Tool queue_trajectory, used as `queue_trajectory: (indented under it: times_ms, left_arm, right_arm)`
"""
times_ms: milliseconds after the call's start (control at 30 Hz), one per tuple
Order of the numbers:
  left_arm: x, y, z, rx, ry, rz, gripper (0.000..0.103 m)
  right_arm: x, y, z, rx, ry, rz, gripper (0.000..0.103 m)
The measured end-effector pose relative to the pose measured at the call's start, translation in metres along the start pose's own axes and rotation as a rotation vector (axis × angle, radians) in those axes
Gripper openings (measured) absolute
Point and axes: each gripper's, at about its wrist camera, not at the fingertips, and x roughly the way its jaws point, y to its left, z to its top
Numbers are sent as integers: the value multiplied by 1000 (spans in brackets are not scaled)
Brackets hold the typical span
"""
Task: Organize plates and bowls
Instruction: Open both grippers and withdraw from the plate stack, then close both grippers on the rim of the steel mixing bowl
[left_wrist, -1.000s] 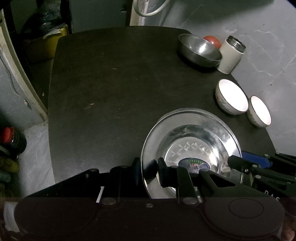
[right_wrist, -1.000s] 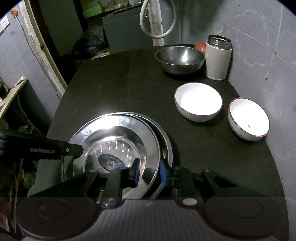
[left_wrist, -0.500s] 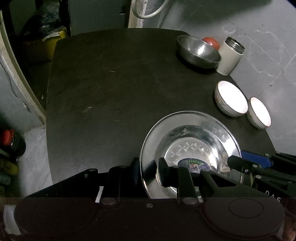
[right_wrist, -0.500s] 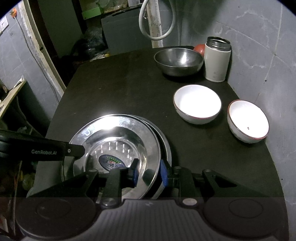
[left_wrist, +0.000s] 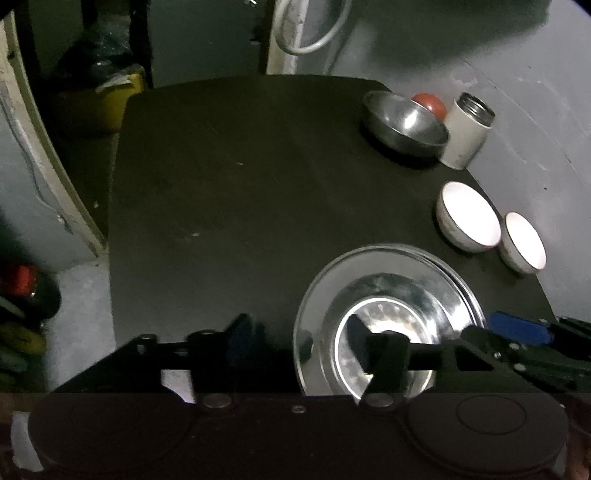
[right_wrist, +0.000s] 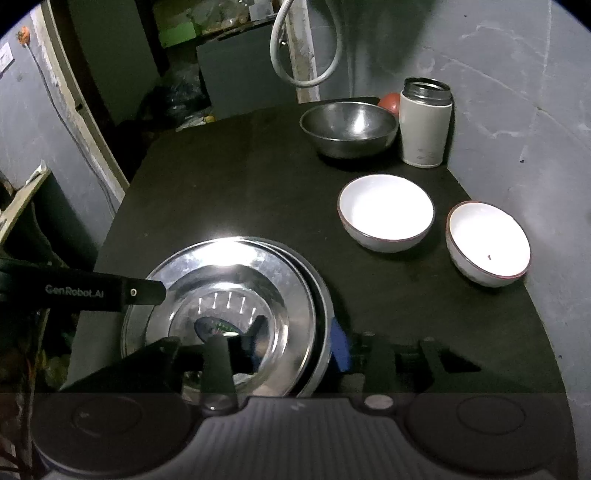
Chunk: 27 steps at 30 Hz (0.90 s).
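Steel plates: two plates (right_wrist: 236, 310) are sitting stacked at the near edge of the black desk (right_wrist: 240, 192); the top one is lying slightly off-centre, so the lower rim is showing on its right.
Left hand-held gripper (left_wrist: 299, 343): I'm reading it as spread wide, fingers straddling the plates' left rim, gripping nothing.
Right hand-held gripper (right_wrist: 299, 343): also gaping wide, one finger over the plate well, blue pad outside the right rim, nothing clamped.
Bowls: I'm seeing two white bowls (right_wrist: 386, 212) standing just beside each other to the right, unstacked; a steel bowl (right_wrist: 349, 127) is sitting at the back next to a white flask (right_wrist: 424, 123).
Stage (my guess): plates done, bowls pending.
Risk: I'm worrying that withdrawing could catch a finger on a rim and slide the off-centre top plate; the stack is near the desk edge. The right bowl is also sitting close to the desk's edge, so a nudge could tip it off.
Hidden: near rim of the stack is being cut off by the gripper bodies; a red object (left_wrist: 428, 105) behind the steel bowl is mostly hidden; left view is blurring.
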Motion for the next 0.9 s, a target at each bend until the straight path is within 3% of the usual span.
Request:
queue_trajectory:
  times_ms: [367,633,900]
  left_arm:
    - [1,6,12,-22,-24,59,94]
    - [15,17,32,-82,-48,52,101]
    - [47,4,85,-75,-108,28,102]
  right_arm:
    - [-6,-8,5,55,-58,28,99]
    - [-3,-28,19,158,-116,41,102]
    - [13,-51,57,182,-174,8,102]
